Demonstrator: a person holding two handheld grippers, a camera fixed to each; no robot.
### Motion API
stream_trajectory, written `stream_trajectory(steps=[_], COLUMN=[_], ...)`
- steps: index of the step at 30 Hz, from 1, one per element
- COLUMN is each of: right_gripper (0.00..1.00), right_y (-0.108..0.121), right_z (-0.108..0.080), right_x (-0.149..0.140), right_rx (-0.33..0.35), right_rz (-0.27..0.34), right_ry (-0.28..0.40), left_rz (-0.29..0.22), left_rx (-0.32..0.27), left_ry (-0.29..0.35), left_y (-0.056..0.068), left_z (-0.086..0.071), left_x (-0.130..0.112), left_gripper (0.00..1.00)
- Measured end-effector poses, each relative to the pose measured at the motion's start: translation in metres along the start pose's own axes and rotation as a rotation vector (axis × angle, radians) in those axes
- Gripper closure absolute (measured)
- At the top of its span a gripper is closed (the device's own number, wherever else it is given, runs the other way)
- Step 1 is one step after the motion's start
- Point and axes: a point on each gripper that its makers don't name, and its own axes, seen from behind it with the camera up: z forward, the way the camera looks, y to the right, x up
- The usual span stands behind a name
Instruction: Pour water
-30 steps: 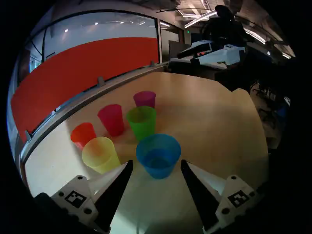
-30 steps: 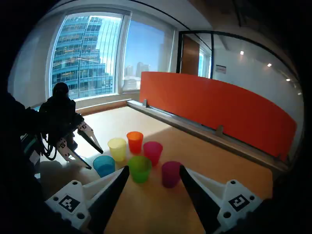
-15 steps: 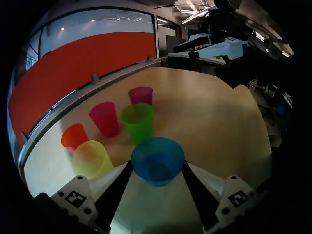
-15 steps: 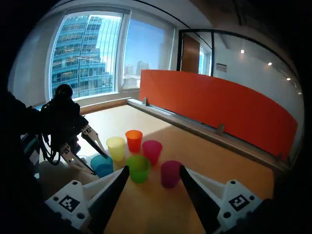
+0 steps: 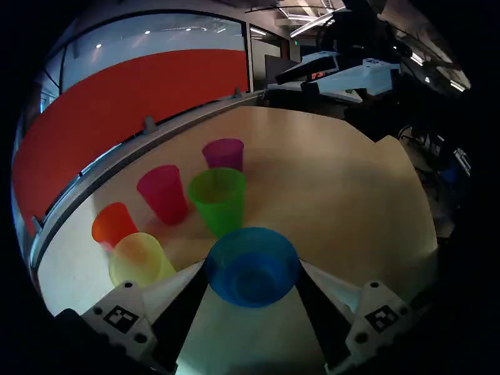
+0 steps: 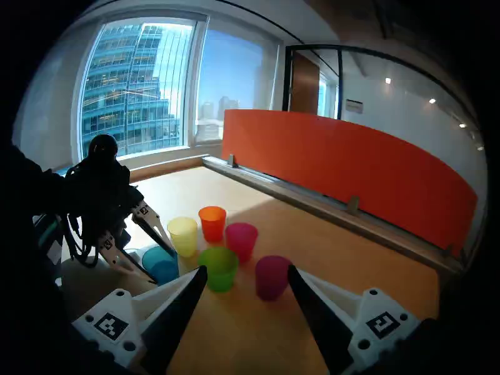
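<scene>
**Blue cup sits between the open left fingers; right side holds nothing**

In the left gripper view, my left hand-held gripper [image 5: 251, 265] is spread wide, with the blue cup [image 5: 252, 278] standing upright between its two fingers. The cup's rim fills nearly the whole gap. I cannot tell whether either finger actually touches the wall, and I see no squeeze on it. I also cannot tell whether the cup holds water.

Beyond it on the table [image 5: 350, 187] stands a tight cluster of five more cups, all upright. The green cup [image 5: 219, 199] is just behind the blue one. The yellow cup [image 5: 139, 265] is beside my left finger, and the orange cup [image 5: 112, 224] is just behind the yellow. The pink cup [image 5: 162, 192] is next to the green, and the purple cup [image 5: 223, 153] is farthest off. An orange partition [image 5: 125, 94] runs along the table's far edge.

In the right gripper view, my right hand-held gripper [image 6: 245, 271] is also spread open, with nothing between its fingers. It sits above the table, near the green and purple cups. Across the cluster I see the left hand-held gripper angled down at the blue cup, with a dark sleeve [image 6: 37, 200] behind it. A large window [image 6: 137, 87] stands behind them.
</scene>
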Motion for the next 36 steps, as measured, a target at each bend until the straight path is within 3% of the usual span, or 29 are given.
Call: stream_trajectory(steps=[18, 29, 36], right_gripper=[0.01, 0.01, 0.01], right_y=[-0.002, -0.003, -0.004], right_z=[0.004, 0.01, 0.017], right_x=[0.001, -0.002, -0.005], right_rx=[0.004, 0.005, 0.006], right_rz=[-0.01, -0.017, -0.018], right_ry=[-0.007, -0.01, -0.009], left_rz=[0.013, -0.02, -0.022], left_rx=[-0.005, 0.012, 0.059], left_ry=[0.02, 0.092, 0.153], left_y=[0.0, -0.003, -0.015], left_z=[-0.007, -0.031, -0.051], left_x=[0.006, 0.027, 0.046], left_gripper=[0.11, 0.11, 0.11])
